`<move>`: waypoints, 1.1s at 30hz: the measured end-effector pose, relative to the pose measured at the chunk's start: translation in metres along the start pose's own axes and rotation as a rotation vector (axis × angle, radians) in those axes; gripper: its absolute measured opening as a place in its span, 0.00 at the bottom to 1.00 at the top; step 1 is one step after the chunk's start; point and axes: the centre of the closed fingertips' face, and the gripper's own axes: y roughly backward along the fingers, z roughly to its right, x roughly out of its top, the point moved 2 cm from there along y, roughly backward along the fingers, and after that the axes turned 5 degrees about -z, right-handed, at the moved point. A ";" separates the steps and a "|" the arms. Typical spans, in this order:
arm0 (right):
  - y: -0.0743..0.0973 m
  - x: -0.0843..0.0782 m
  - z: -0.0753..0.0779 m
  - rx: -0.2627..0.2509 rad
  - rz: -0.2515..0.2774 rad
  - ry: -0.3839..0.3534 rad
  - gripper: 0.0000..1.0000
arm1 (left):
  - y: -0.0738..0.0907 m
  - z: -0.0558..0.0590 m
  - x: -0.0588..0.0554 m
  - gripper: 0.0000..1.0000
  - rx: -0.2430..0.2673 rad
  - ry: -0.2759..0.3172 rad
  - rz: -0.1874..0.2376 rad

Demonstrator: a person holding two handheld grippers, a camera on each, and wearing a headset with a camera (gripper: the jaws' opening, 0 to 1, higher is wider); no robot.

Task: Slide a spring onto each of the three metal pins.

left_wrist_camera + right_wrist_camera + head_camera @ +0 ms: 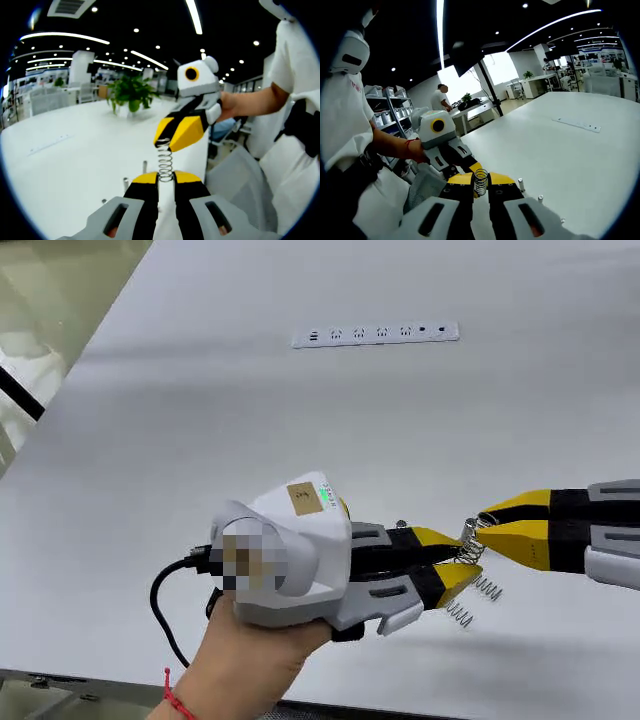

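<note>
— What does each claw have?
— The left gripper (452,558), black with yellow jaw tips, is clenched on one end of a small coiled steel-wire spring (469,545). The right gripper (482,525), of the same make, pinches the other end. The spring spans the gap between the two sets of tips, above the white table (300,440).
— How many springs in all?
— Three. Besides the held one, two loose springs (487,588) lie on the table near each other, close by the left gripper's lower jaw in the head view.
— And the pins?
— Three short upright metal pins (125,182) stand in a row on the table, just past the jaws in the left gripper view.
— Anything else?
— One long white power strip (375,334) lies flat at the far side, well apart.
</note>
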 end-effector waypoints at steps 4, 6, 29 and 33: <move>-0.001 0.000 -0.002 0.003 -0.021 0.029 0.12 | -0.001 0.001 -0.001 0.11 -0.004 -0.001 -0.001; -0.002 0.000 -0.003 0.004 -0.032 0.047 0.12 | -0.001 0.002 -0.001 0.10 -0.005 -0.001 0.000; -0.003 -0.001 -0.009 0.025 -0.151 0.210 0.19 | -0.001 0.005 -0.003 0.10 -0.015 -0.003 0.004; 0.003 0.000 -0.007 0.061 -0.284 0.336 0.23 | -0.002 0.006 -0.006 0.10 -0.019 -0.014 -0.015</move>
